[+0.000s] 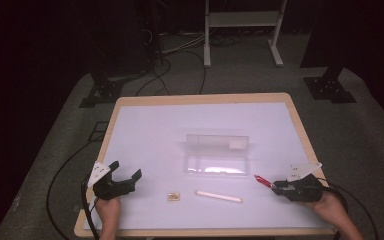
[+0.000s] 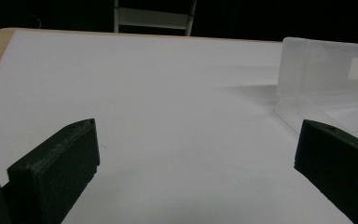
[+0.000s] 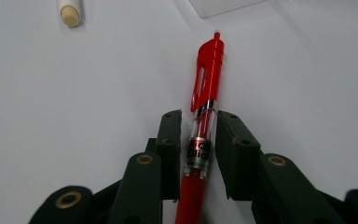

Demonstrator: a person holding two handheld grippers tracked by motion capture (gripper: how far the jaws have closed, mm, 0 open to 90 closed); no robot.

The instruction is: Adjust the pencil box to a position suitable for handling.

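A: Pen (image 3: 205, 135)?
B: Red, clamped between the jaws of the right gripper (image 3: 199, 122), cap end sticking out past the tips. Seen from above near the table's right front (image 1: 263, 180), pointing left toward the case, gripper (image 1: 276, 187) low over the white mat.

A: Right hand (image 1: 330, 206)?
B: Behind the gripper, at the front right edge. Grey plate on top, cable trailing off right.

A: Left gripper (image 1: 128, 176)?
B: Jaws spread wide, nothing between them. In its own view (image 2: 196, 163) just bare mat in the gap. Held by the left hand (image 1: 107, 207) at the front left corner, well apart from everything else.

A: Case (image 1: 217, 154)?
B: Clear plastic, lid standing up at the back, tray flat in front. Middle of the table (image 1: 200, 97), right edge of the left gripper view (image 2: 326, 79). Cannot tell whether anything lies inside.

A: Anything else?
B: White stick (image 1: 219, 196) lying flat near the front, between case and edge; its end at top left of the right gripper view (image 3: 69, 13). Small tan piece (image 1: 173, 197) just left of it, too small to identify
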